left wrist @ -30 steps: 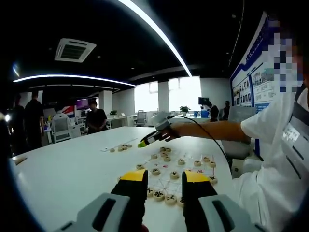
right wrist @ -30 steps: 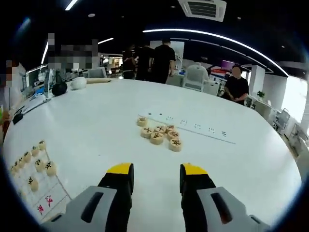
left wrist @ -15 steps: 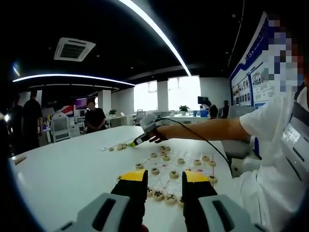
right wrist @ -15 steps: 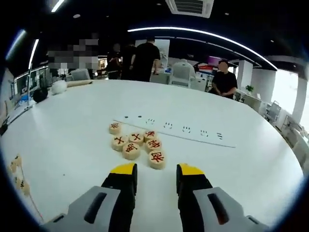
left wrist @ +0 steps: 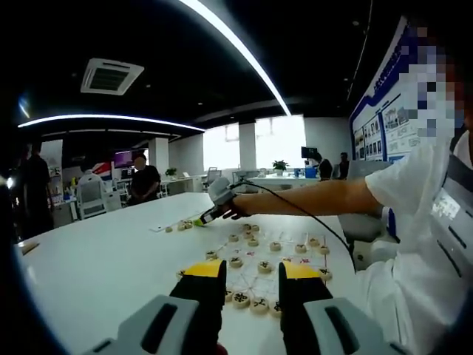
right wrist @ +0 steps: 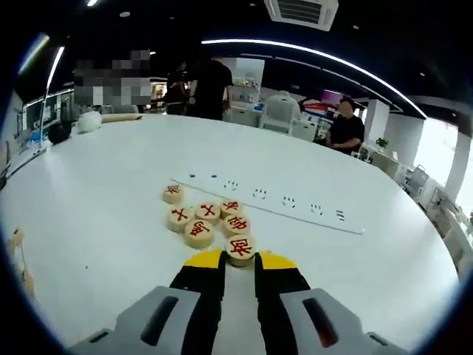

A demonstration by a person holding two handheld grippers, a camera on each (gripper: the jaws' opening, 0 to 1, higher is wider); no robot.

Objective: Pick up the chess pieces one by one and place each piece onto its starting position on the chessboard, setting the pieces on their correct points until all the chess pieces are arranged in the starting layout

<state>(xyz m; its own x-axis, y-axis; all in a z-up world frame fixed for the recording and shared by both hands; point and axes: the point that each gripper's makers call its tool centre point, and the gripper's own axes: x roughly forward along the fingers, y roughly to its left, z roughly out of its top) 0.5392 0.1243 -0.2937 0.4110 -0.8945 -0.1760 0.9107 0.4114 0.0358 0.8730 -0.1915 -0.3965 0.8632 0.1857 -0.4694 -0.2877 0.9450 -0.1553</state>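
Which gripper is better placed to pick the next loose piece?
Right. The right gripper has its tips at the nearest red-marked piece of the loose cluster; the left gripper hovers over the chessboard.

six round pale wooden chess pieces with red characters are counted in one loose cluster on the white table in the right gripper view. two yellow-tipped grippers are seen, and one printed paper chessboard is counted.
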